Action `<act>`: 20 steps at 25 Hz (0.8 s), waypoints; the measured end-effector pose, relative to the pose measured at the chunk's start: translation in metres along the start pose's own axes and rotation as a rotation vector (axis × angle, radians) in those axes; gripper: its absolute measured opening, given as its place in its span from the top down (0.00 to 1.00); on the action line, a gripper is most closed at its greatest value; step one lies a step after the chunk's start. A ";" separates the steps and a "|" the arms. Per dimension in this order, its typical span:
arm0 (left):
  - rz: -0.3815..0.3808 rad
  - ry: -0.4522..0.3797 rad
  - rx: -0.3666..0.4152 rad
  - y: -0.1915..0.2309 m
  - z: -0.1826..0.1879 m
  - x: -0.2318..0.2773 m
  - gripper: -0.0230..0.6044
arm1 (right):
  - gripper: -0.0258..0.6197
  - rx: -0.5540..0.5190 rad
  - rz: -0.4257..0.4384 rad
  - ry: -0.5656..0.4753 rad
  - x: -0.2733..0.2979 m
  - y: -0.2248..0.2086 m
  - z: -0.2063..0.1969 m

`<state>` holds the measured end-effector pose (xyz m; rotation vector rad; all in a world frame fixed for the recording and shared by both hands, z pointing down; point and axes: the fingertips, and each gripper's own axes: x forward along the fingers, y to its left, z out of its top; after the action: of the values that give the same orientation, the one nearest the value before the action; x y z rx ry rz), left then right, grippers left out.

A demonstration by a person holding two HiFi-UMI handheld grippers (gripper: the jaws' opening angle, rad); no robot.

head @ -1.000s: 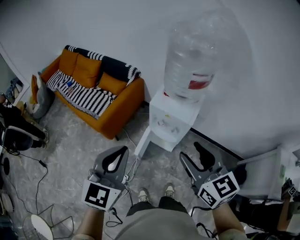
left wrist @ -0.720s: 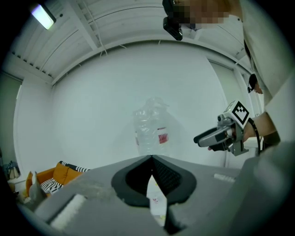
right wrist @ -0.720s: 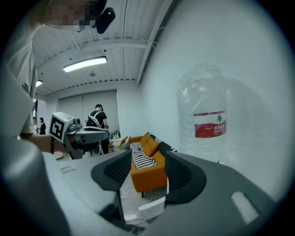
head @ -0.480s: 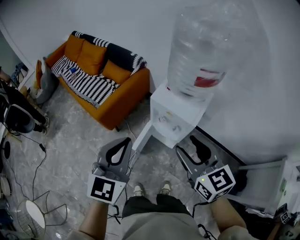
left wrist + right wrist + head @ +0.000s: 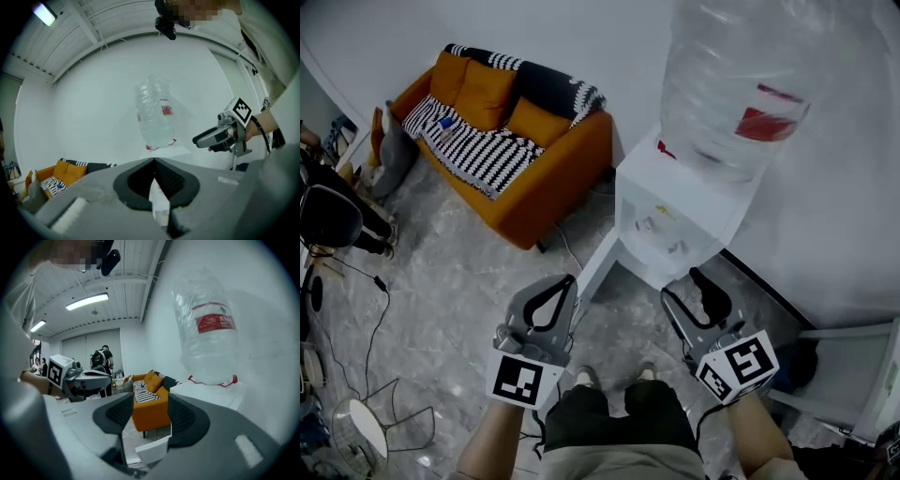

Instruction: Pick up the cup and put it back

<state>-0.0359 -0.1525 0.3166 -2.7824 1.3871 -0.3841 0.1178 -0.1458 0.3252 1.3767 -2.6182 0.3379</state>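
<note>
No cup shows in any view. A white water dispenser (image 5: pixel 675 211) with a large clear bottle (image 5: pixel 741 84) on top stands against the wall ahead of me. My left gripper (image 5: pixel 565 281) hovers low in front of the dispenser's left corner, its jaws shut with nothing between them; the left gripper view has the pads meeting at the tips (image 5: pixel 153 160), pointing at the bottle (image 5: pixel 157 117). To its right, my right gripper (image 5: pixel 682 286) stands open and empty, just below the dispenser's front. In the right gripper view, the gap between its jaws (image 5: pixel 150 397) frames the sofa.
An orange sofa (image 5: pixel 516 150) with a striped blanket stands left of the dispenser. A black office chair (image 5: pixel 328 220) and a wire stool (image 5: pixel 370 422) sit at the far left, with cables on the marble floor. White furniture (image 5: pixel 853 375) is at the right. A person (image 5: pixel 103 359) stands far back.
The dispenser and bottle have grown larger and slid right in the head view as I came closer. Both grippers keep their places and jaw states.
</note>
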 end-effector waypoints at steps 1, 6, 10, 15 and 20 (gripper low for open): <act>-0.001 0.001 0.003 0.000 -0.013 0.004 0.96 | 0.60 -0.003 -0.001 0.000 0.004 -0.003 -0.013; -0.028 0.000 0.021 -0.006 -0.079 0.027 0.96 | 0.60 -0.003 -0.024 0.010 0.026 -0.018 -0.082; -0.053 -0.017 0.039 -0.013 -0.134 0.045 0.96 | 0.60 -0.004 -0.026 0.028 0.043 -0.025 -0.142; -0.094 -0.053 0.083 -0.024 -0.205 0.070 0.96 | 0.60 -0.013 -0.030 0.032 0.068 -0.035 -0.215; -0.090 -0.020 0.016 -0.028 -0.291 0.096 0.96 | 0.61 -0.015 -0.014 0.049 0.097 -0.047 -0.292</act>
<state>-0.0225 -0.1817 0.6228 -2.8345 1.2525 -0.3668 0.1134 -0.1679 0.6354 1.3637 -2.5653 0.3442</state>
